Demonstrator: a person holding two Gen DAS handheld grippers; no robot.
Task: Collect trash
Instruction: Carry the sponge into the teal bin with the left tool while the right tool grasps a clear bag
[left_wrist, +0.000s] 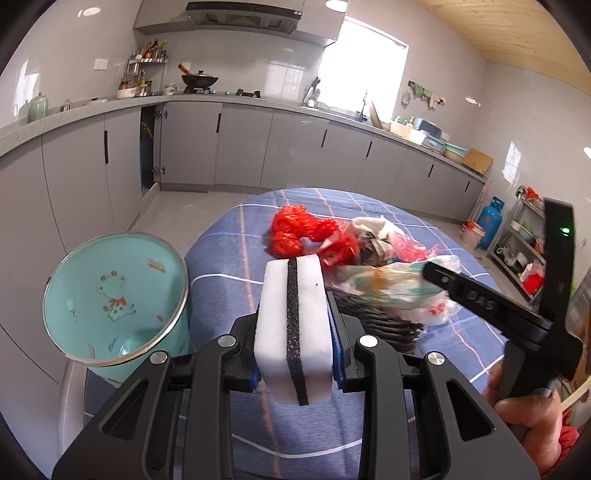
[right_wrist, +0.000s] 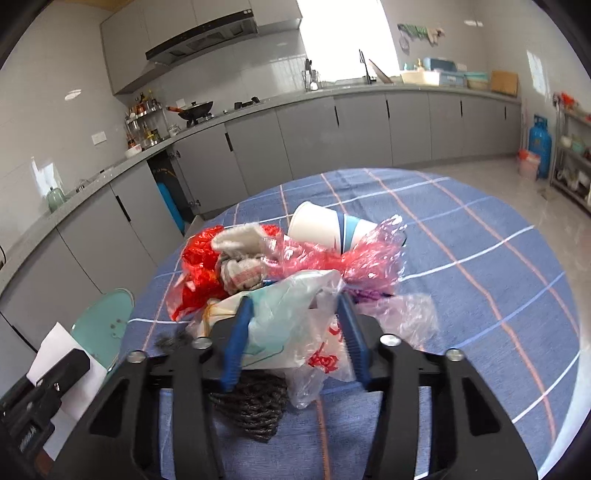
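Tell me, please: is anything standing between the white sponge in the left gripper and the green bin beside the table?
Nothing visible does. The left gripper holds the white sponge over the table's blue cloth, and the green bin stands open just to its left, mouth tilted toward the camera. The trash pile lies on the other side.

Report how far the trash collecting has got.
Done: nothing shows inside the teal bin. In hand: the left gripper clamps a white sponge; the right gripper straddles a white plastic bag in the pile. Left: red bag, paper cup, pink wrap, cloth and dark scrubber lie on the tablecloth.
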